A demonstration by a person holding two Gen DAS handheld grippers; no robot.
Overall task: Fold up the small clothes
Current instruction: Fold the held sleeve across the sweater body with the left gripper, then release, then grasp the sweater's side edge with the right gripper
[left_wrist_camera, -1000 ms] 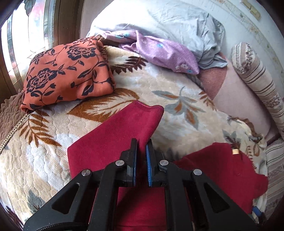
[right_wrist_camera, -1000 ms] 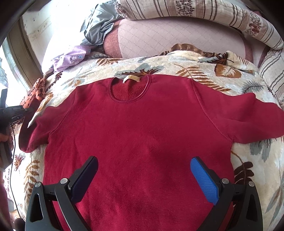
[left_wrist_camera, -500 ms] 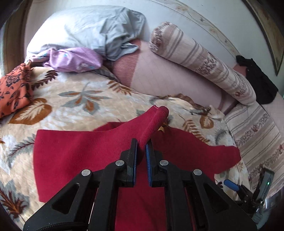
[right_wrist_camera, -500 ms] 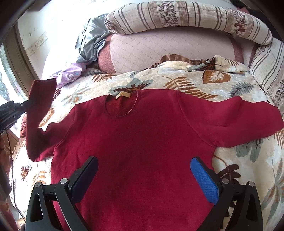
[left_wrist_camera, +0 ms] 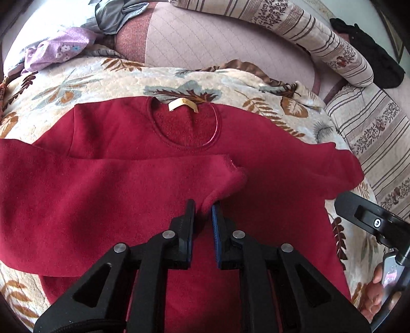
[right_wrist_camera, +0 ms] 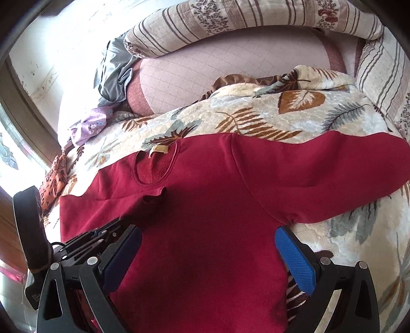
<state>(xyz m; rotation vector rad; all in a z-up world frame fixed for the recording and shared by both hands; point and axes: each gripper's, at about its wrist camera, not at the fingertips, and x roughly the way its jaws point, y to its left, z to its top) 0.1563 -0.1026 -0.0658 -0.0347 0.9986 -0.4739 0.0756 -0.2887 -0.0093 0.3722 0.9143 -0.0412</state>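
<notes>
A dark red sweater [left_wrist_camera: 269,179] lies face up on a leaf-patterned blanket, its neck with a tan label [left_wrist_camera: 182,104] toward the pillows. My left gripper [left_wrist_camera: 203,207] is shut on the cuff of the sweater's left sleeve [left_wrist_camera: 128,184], which lies folded across the chest. In the right wrist view the sweater [right_wrist_camera: 210,230] fills the middle. My right gripper [right_wrist_camera: 207,246] is open and empty above its lower body. The other sleeve [right_wrist_camera: 333,179] lies stretched out to the right. The left gripper [right_wrist_camera: 102,233] shows at lower left.
The leaf-patterned blanket [left_wrist_camera: 102,82] covers the bed. A striped bolster [left_wrist_camera: 294,28] and pink quilted pillow [left_wrist_camera: 205,43] lie behind. Purple cloth [left_wrist_camera: 59,48], grey cloth [left_wrist_camera: 118,12] and a black item [left_wrist_camera: 369,64] sit at the back. Orange floral cloth [right_wrist_camera: 53,179] lies at left.
My left gripper has carried the sleeve from the left side over the sweater's chest and lowered it there. My right gripper has stayed open, shifting slightly over the sweater.
</notes>
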